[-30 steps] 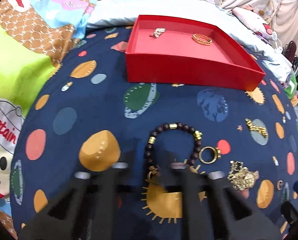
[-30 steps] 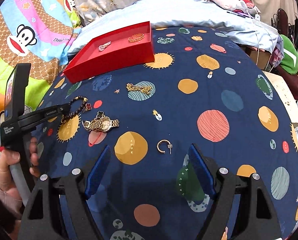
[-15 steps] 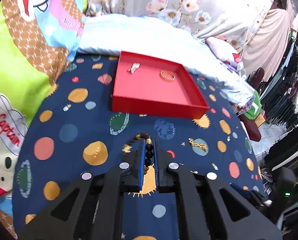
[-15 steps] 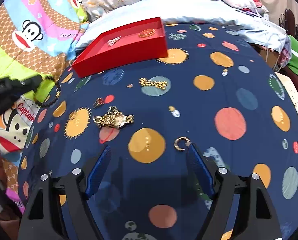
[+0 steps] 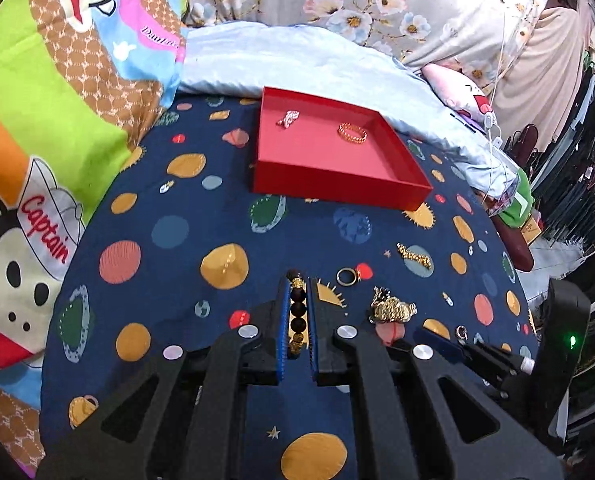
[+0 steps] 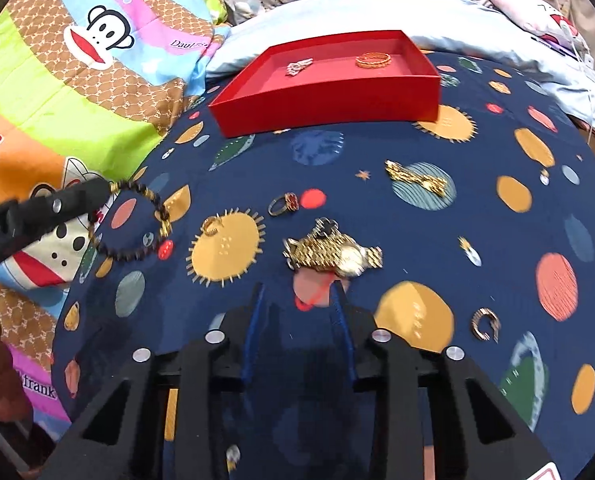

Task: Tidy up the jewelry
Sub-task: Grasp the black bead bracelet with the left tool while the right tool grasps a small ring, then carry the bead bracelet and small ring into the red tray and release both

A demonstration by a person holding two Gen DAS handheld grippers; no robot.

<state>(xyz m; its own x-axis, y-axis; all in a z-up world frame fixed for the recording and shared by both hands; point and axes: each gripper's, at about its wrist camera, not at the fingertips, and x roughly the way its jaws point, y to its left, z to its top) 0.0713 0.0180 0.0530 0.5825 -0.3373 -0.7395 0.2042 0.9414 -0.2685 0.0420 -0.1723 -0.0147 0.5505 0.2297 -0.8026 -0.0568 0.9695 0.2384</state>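
At lower centre of the left view, the left claw (image 5: pixel 297 312) pinched the beaded bracelet (image 5: pixel 298 312); the right claw (image 6: pixel 299 300) stood spread below the gold watch (image 6: pixel 333 254), red tray (image 6: pixel 325 96) above.

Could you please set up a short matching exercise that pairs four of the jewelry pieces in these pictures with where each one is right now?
Things:
1. beaded bracelet
2. gold bangle
3. gold watch
4. gold chain

Places:
A. lying inside the red tray
B. on the cloth just ahead of the open right gripper
C. clamped between the fingers of the left gripper, hanging above the cloth
D. on a striped teal planet on the cloth, right of the ring with the red stone

Pairs: 1-C, 2-A, 3-B, 4-D
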